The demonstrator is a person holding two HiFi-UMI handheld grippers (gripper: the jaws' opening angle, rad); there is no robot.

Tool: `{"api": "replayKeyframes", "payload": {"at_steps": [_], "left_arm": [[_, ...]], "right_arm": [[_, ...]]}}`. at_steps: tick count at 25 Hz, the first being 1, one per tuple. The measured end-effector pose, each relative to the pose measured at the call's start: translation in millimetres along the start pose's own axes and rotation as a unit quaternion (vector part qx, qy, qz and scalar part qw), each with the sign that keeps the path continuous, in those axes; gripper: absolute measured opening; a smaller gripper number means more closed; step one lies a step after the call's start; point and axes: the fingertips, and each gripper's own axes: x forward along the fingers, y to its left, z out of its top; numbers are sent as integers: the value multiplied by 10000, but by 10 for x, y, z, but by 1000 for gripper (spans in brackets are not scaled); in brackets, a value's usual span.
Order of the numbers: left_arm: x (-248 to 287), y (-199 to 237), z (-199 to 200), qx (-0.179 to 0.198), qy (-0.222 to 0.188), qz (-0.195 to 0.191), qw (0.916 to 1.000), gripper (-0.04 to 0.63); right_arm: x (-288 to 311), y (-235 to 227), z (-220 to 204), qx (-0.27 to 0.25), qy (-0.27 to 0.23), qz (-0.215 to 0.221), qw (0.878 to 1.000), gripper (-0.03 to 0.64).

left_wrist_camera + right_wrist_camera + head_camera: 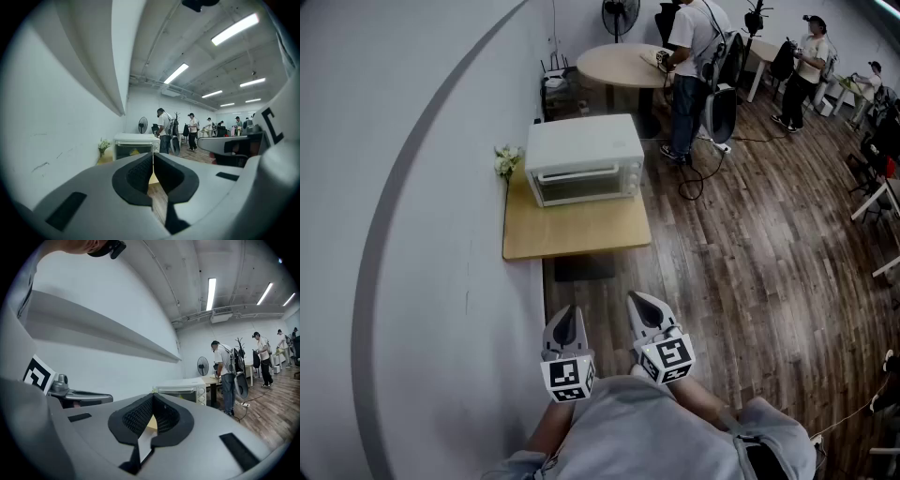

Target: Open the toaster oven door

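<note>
The head view looks forward and steeply down from above the person, well back from the white boxy toaster oven (pixel 584 159) on the light wooden desk (pixel 577 230). The left gripper view rides on the grey left gripper (pixel 153 155) and faces forward, low and nearly level, along its jaws. The right gripper view does likewise from the grey right gripper (pixel 152 397), just beside it. All 3 views share the distant oven and the white wall (pixel 412 187).
</note>
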Motion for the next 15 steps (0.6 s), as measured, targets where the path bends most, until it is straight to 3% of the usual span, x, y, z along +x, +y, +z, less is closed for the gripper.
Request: {"api": "replayKeyframes", "payload": {"at_steps": [15], "left_arm": [[-16, -188, -10, 66, 78, 20, 9999, 6]], "right_arm": [[-170, -88, 10, -3, -50, -1, 10000, -2]]}}
